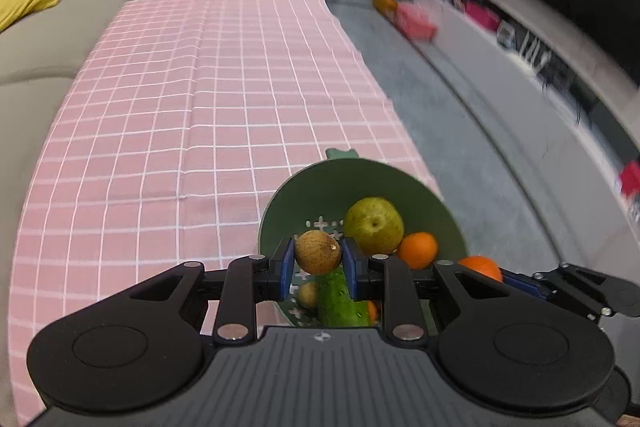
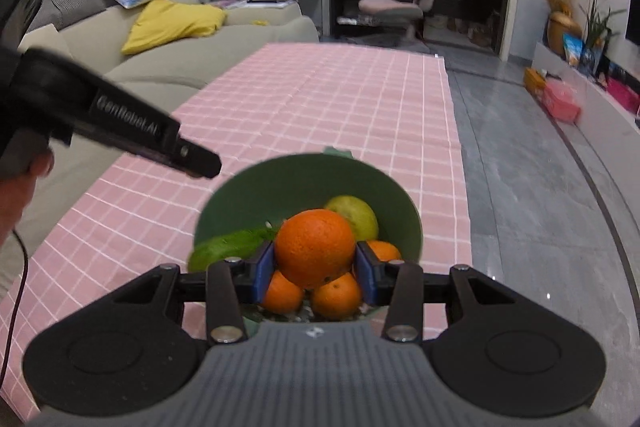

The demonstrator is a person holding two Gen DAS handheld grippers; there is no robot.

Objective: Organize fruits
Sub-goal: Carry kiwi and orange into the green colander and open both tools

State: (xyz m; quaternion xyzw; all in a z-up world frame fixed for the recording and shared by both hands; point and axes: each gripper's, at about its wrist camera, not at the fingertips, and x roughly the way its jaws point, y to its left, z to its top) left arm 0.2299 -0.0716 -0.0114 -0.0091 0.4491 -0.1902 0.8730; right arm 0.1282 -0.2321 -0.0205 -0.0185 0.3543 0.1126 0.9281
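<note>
- Tablecloth: pink cloth with a white grid covers the table; a beige sofa stands along its left edge.
- Left gripper: the blue pads are pressed onto a round brown fruit, one pad on each side. The fruit is pinched between the fingertips and sits above the near-left part of the green bowl.
- Green bowl, left wrist view: the bowl stands near the right edge of the table. A cucumber lies directly below the pinched fruit. A yellow-green pear lies behind the gripper and to its right, with a small orange touching it on the right.
- Right gripper: the blue pads clamp a large orange on its left and right sides. The orange is held above the middle of the bowl.
- Bowl contents, right wrist view: two smaller oranges lie below the clamped orange; the cucumber lies to the left; the pear lies behind and to the right.
</note>
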